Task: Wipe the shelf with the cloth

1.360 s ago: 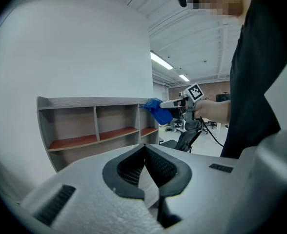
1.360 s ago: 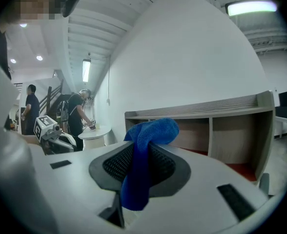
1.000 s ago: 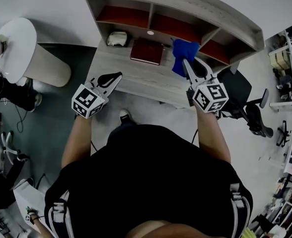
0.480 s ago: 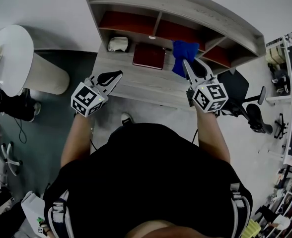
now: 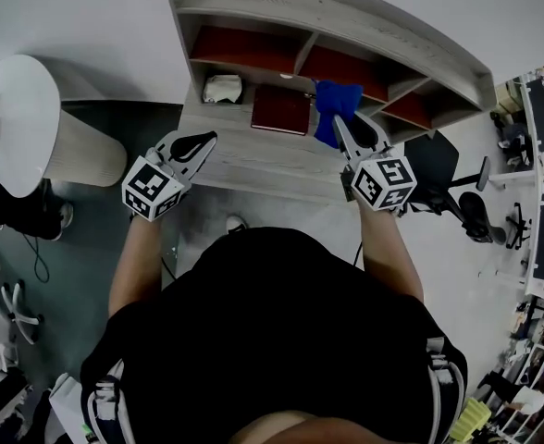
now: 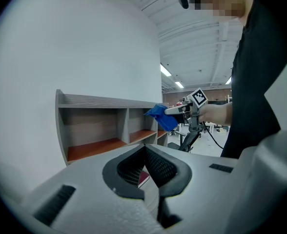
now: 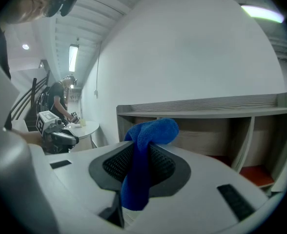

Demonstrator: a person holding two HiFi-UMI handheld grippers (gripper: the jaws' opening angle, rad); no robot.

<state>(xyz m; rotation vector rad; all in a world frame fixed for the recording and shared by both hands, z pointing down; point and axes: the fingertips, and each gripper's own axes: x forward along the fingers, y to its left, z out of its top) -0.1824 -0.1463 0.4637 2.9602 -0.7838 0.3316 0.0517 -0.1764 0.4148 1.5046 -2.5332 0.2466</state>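
A grey wooden shelf unit (image 5: 346,17) with red-floored compartments (image 5: 240,49) stands on a desk against the wall. My right gripper (image 5: 339,123) is shut on a blue cloth (image 5: 334,107), held in front of the middle compartment; in the right gripper view the cloth (image 7: 146,155) hangs between the jaws, with the shelf (image 7: 207,111) behind it. My left gripper (image 5: 198,142) is shut with nothing in it, over the desk's front left edge. From the left gripper view, the shelf (image 6: 104,126) stands ahead and the cloth (image 6: 159,116) is at the right.
A dark red book (image 5: 283,109) and a small white object (image 5: 222,88) lie on the desk (image 5: 253,155). A white round table (image 5: 22,118) stands at the left and a black office chair (image 5: 457,192) at the right. Another person (image 7: 58,101) stands at the round table.
Both grippers have moved a little forward towards the shelf, and the blue cloth is now nearer the middle compartment. The left gripper has drifted slightly left.
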